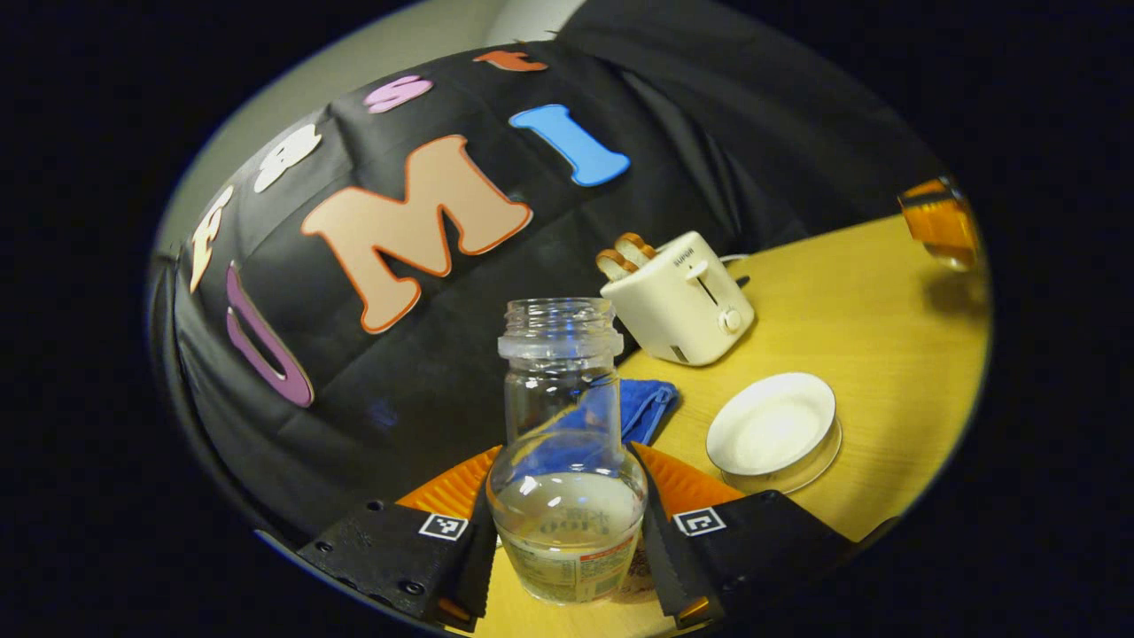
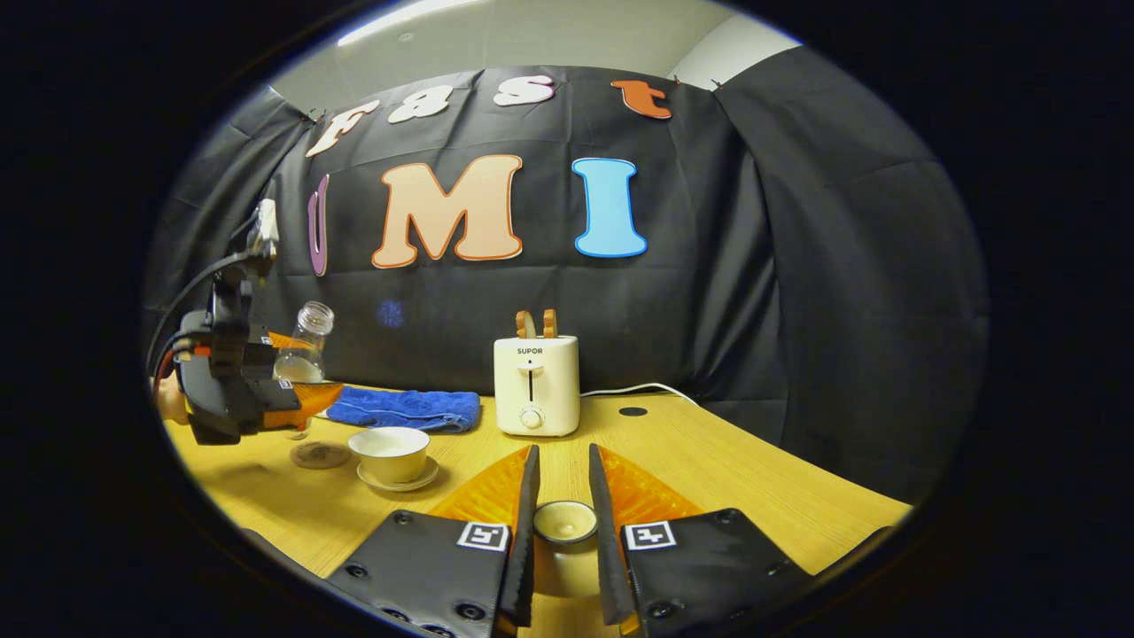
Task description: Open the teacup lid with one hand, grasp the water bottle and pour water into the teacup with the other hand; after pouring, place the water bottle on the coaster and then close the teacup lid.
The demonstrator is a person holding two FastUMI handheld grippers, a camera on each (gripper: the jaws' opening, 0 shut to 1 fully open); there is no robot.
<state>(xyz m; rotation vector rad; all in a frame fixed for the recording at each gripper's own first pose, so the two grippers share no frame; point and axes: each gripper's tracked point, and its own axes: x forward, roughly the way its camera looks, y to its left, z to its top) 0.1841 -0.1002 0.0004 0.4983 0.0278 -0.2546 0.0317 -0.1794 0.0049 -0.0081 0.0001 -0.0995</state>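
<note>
Fingers of the left gripper [image 1: 567, 540] clamp the water bottle [image 1: 565, 461], upright with its open neck up, held above the coaster [image 2: 320, 455] just left of the open teacup [image 2: 390, 453], while the right gripper [image 2: 564, 523] pinches the lid [image 2: 565, 521].

Your left gripper [image 1: 567, 532] is closed on the water bottle [image 1: 565, 461], one finger pressing each side of its lower body, and you hold it upright above the table. In the right gripper view, that same gripper [image 2: 266, 394] shows far off to the side, raised, with cables trailing from it. Your right gripper [image 2: 563, 532] sits low near the table, its fingers narrowed around the teacup lid [image 2: 563, 521], holding it between them.
</note>
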